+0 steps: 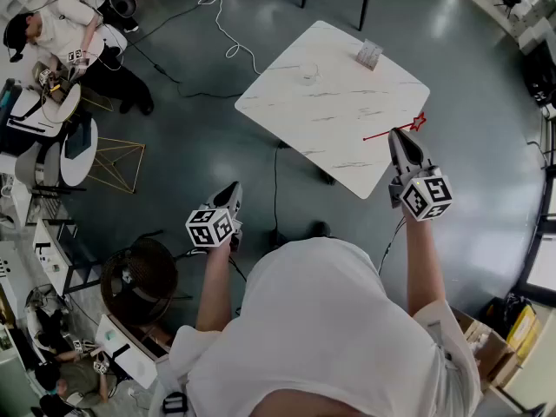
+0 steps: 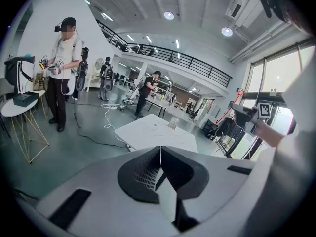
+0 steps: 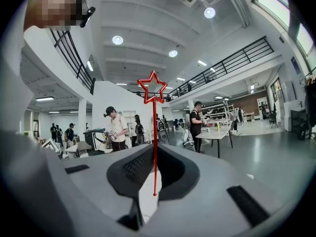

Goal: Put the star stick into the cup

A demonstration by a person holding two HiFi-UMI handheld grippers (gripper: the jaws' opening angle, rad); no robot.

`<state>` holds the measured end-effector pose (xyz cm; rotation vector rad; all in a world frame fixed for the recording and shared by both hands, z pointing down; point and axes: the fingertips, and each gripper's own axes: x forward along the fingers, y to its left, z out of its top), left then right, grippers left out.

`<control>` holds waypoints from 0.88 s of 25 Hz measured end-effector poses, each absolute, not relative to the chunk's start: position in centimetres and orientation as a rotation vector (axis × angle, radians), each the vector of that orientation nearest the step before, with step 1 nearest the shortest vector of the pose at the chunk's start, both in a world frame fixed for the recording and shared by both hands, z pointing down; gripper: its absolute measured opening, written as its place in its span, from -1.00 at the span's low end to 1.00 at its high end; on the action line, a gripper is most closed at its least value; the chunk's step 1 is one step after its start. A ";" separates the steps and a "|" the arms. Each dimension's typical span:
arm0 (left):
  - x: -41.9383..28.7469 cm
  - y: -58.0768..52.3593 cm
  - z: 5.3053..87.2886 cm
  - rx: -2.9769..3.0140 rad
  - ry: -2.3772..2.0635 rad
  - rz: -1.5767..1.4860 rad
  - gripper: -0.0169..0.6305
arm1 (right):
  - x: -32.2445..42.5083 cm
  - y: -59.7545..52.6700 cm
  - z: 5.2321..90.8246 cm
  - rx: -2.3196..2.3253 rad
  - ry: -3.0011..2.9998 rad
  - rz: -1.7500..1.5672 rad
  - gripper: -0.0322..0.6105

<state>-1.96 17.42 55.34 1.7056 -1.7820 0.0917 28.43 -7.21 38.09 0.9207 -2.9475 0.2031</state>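
Note:
The star stick [image 1: 382,134] is a thin red rod with an outlined star at one end. My right gripper [image 1: 396,134] is shut on it and holds it level over the near right edge of the white table [image 1: 287,102]. In the right gripper view the star stick [image 3: 154,132] rises from between the closed jaws of the right gripper [image 3: 154,149], star on top. A small pale cup [image 1: 369,55] stands near the table's far right corner, and the cup [image 2: 173,123] also shows in the left gripper view. My left gripper [image 1: 234,186] is shut and empty, left of the table above the floor.
A white cable [image 1: 228,33] runs across the grey floor beyond the table. A round side table [image 1: 80,150] and a gold wire stand [image 1: 117,165] are at the left, near a seated person [image 1: 74,37]. A dark round stool [image 1: 139,276] is by my left side.

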 end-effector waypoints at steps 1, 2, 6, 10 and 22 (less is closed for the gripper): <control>-2.0 17.4 55.4 1.708 -1.781 0.093 -0.90 | 28.5 -7.2 38.1 0.922 -2.948 0.201 -0.79; -2.0 17.4 55.4 1.710 -1.779 0.094 -0.90 | 28.5 -7.1 38.0 0.924 -2.948 0.199 -0.79; -2.3 17.4 55.5 1.715 -1.772 0.099 -0.90 | 28.1 -6.8 37.8 0.927 -2.947 0.190 -0.79; -2.5 17.3 55.8 1.725 -1.757 0.096 -0.90 | 28.0 -6.6 37.7 0.944 -2.943 0.188 -0.79; -4.2 19.0 56.7 1.733 -1.723 0.105 -0.90 | 27.0 -4.6 37.9 0.995 -2.922 0.233 -0.79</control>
